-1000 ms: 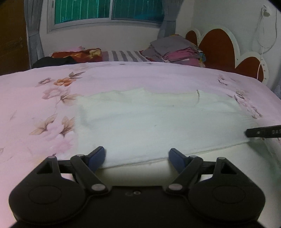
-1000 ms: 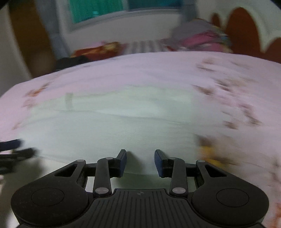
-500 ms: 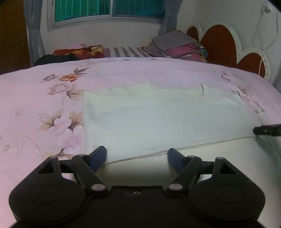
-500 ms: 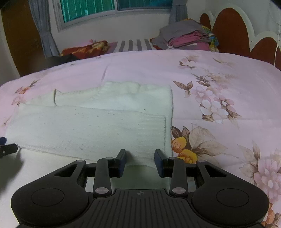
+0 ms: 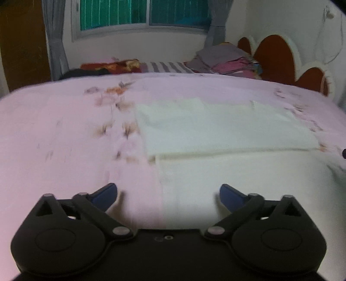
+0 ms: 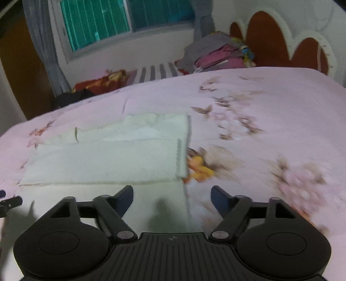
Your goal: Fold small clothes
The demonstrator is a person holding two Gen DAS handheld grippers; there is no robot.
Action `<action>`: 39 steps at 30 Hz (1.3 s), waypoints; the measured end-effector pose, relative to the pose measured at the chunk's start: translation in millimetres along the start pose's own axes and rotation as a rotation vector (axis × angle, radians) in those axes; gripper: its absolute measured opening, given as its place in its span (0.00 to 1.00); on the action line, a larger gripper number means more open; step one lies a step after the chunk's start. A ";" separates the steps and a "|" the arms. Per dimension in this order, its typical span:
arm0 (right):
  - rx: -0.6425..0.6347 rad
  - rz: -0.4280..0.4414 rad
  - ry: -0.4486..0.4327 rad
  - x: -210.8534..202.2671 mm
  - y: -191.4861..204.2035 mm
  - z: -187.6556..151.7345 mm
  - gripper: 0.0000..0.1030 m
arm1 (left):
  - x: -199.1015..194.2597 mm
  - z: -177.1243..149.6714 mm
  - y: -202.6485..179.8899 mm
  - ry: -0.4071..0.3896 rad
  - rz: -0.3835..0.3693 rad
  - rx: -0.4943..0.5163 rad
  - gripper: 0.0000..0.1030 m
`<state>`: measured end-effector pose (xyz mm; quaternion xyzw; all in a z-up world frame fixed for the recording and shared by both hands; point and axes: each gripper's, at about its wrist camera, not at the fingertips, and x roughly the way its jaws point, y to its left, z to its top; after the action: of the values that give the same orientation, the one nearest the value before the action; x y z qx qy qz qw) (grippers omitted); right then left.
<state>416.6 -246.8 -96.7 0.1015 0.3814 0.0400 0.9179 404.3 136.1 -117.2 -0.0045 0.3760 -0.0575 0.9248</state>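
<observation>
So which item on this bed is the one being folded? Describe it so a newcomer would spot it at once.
Start from the pink floral bedspread that fills both views. Lying flat on its near part, just beyond the grippers, is a cream-white knitted garment, with one layer folded over another. Unlike the stacked grey and pink clothes by the headboard, it lies spread out alone.

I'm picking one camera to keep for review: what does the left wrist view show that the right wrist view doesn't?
Only left wrist: the cloth's left edge against the sheet, and the left gripper, opening over that edge.

Only right wrist: the cloth's right edge beside an orange flower print, and the right gripper, opening, nothing pinched.

Both: folded cream cloth, pink sheet, window, clothes pile, headboard.
</observation>
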 end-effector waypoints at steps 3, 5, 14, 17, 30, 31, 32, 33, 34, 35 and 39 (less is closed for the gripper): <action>0.058 0.035 0.015 -30.9 -18.9 -20.9 0.75 | -26.0 -24.6 9.6 0.036 -0.043 -0.024 0.74; 0.100 0.069 0.041 -48.1 -30.5 -37.0 0.71 | -46.8 -43.2 14.6 0.048 -0.060 -0.045 0.73; 0.220 0.183 0.156 -90.9 -60.1 -111.1 0.51 | -115.5 -121.9 13.6 0.073 -0.170 -0.258 0.71; 0.272 0.230 0.151 -109.9 -70.9 -136.7 0.51 | -132.4 -142.1 6.6 0.073 -0.202 -0.312 0.71; 0.375 0.423 0.205 -169.3 -78.5 -206.5 0.33 | -157.7 -191.3 9.7 0.082 -0.342 -0.533 0.47; 0.379 0.425 0.203 -169.4 -79.0 -207.6 0.29 | -155.4 -189.5 8.0 0.084 -0.344 -0.526 0.47; 0.392 0.436 0.201 -168.7 -79.8 -207.1 0.28 | -153.3 -186.7 6.8 0.087 -0.343 -0.512 0.47; 0.410 0.451 0.196 -167.5 -81.4 -206.7 0.28 | -151.2 -184.3 5.2 0.088 -0.341 -0.498 0.47; 0.427 0.465 0.192 -166.2 -82.6 -207.2 0.28 | -148.6 -182.2 2.9 0.093 -0.342 -0.489 0.47; 0.444 0.475 0.190 -164.1 -84.4 -207.4 0.28 | -146.0 -180.8 1.6 0.097 -0.345 -0.485 0.47; 0.475 0.446 0.210 -150.3 -86.4 -208.3 0.09 | -147.1 -183.1 -3.4 0.079 -0.328 -0.494 0.04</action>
<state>162.5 -321.4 -154.8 0.3889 0.4409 0.1600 0.7929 172.0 155.3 -146.0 -0.2880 0.4084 -0.1131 0.8587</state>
